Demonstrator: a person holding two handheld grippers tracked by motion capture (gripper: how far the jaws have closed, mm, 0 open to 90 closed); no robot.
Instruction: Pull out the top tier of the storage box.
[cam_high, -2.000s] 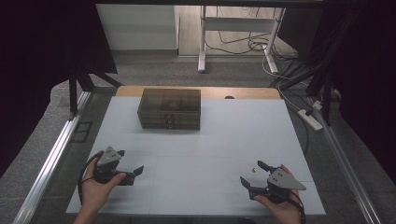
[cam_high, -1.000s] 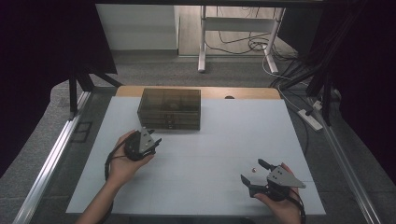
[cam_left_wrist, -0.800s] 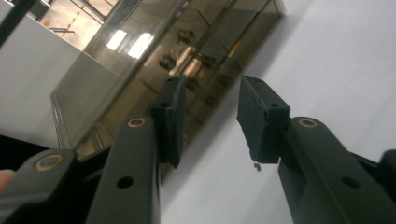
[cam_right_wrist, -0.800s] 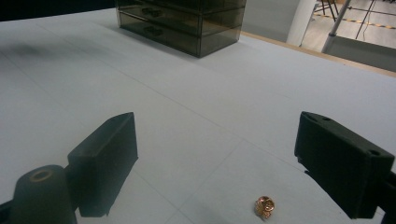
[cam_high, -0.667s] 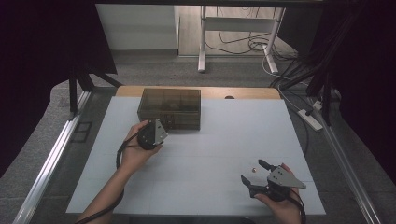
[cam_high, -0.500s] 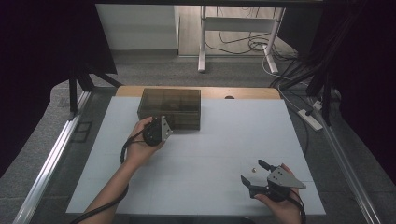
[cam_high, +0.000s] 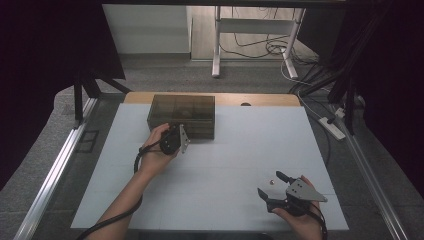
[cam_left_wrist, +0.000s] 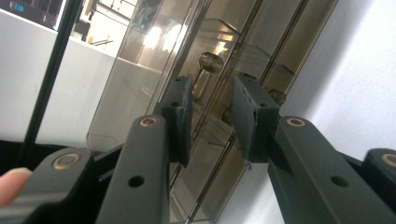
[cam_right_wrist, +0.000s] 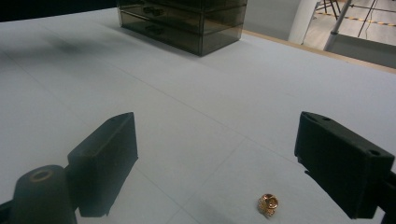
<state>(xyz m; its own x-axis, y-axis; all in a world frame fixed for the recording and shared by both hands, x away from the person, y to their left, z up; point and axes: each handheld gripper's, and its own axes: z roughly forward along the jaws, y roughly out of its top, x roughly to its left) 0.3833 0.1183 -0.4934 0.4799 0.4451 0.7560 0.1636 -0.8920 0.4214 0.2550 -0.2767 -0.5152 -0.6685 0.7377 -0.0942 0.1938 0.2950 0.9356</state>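
Note:
A smoky see-through drawer box (cam_high: 182, 107) stands at the back of the white table (cam_high: 235, 150). My left gripper (cam_high: 171, 131) is at its front face. In the left gripper view its pads (cam_left_wrist: 180, 116) stand a little apart in front of the drawer fronts (cam_left_wrist: 154, 60), with a round knob (cam_left_wrist: 210, 61) just beyond their tips. The jaws have just been closing and press on nothing. My right gripper (cam_high: 269, 184) rests wide open near the front right. A small gold ring (cam_right_wrist: 268, 204) lies on the table between its jaws (cam_high: 271, 182).
A wooden strip (cam_high: 260, 99) runs along the table's back edge behind the box. A metal rail (cam_high: 55, 175) borders the left side. A power strip (cam_high: 332, 127) lies on the floor at the right.
The left hand moved from the table's front left forward and right to the drawer box front. The right hand and gripper stayed where they were.

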